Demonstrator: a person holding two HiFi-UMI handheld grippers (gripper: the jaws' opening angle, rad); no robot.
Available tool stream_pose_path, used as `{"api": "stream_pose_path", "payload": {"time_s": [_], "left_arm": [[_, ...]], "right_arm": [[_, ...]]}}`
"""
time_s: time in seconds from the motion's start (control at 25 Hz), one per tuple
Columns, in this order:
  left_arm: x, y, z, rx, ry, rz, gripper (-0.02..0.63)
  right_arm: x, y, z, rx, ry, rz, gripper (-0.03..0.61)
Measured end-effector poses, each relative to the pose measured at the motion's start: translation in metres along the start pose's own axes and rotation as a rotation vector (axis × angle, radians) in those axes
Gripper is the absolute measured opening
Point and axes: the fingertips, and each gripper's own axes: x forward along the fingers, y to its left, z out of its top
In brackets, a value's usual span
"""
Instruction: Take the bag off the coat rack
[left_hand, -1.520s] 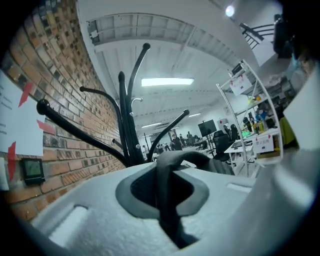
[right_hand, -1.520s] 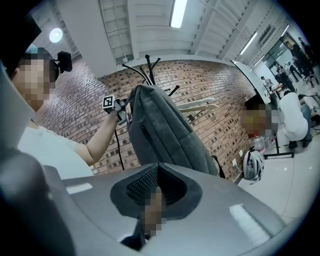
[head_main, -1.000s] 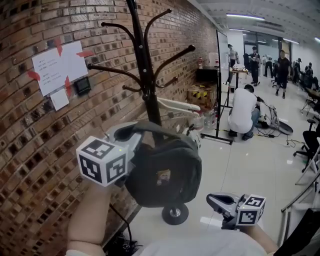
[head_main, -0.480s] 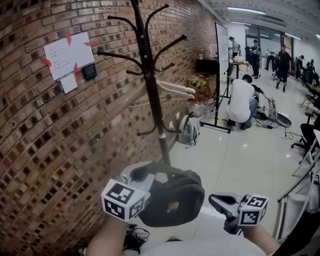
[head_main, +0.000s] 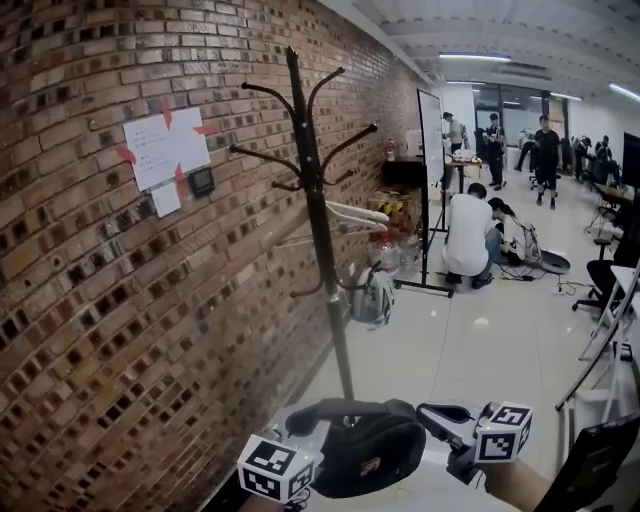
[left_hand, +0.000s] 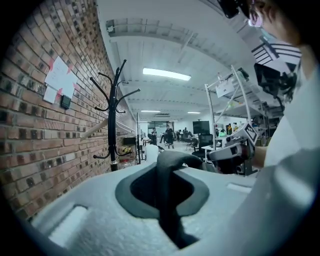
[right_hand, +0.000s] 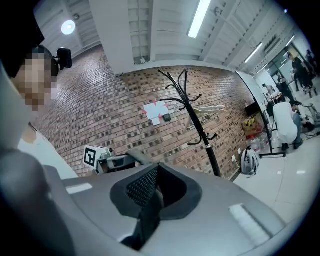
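The dark grey bag (head_main: 372, 458) hangs free of the black coat rack (head_main: 318, 215), low in the head view. Its strap (left_hand: 170, 162) arches up between the jaws of my left gripper (head_main: 300, 428), which is shut on it. The rack (left_hand: 112, 120) stands some way ahead by the brick wall, its hooks bare. My right gripper (head_main: 434, 412) hovers just right of the bag, its jaws shut with nothing between them (right_hand: 155, 187). The right gripper view shows the left gripper (right_hand: 117, 161) and the rack (right_hand: 197, 120) beyond.
A brick wall (head_main: 120, 300) with a taped paper (head_main: 165, 148) runs along the left. A white bag (head_main: 373, 297) lies on the floor behind the rack. A whiteboard stand (head_main: 428, 190), a crouching person (head_main: 468, 235) and others stand further off. Chairs (head_main: 610, 290) sit at right.
The left gripper has carried the bag down and away from the rack. The rack now stands farther off. The right gripper has kept its place beside the bag.
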Motion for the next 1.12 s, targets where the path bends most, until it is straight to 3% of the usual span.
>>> {"api": "stream_pose_path", "payload": {"time_s": [0.2,0.56,1.12], "left_arm": [[-0.052,-0.011,-0.013,0.038,0.000,0.007,0.014],[-0.122,-0.015,-0.055,0.113,0.104,0.042,0.014],[-0.154,-0.018,-0.055,0.062,0.064,-0.004,0.015]], "right_arm": [[0.000,0.047,-0.020,0.011,-0.015,-0.031,-0.003],[0.010,0.110,-0.052,-0.017,-0.038,-0.066,-0.003],[0.018,0.149,-0.061,-0.039,-0.039,-0.068,-0.003]]}}
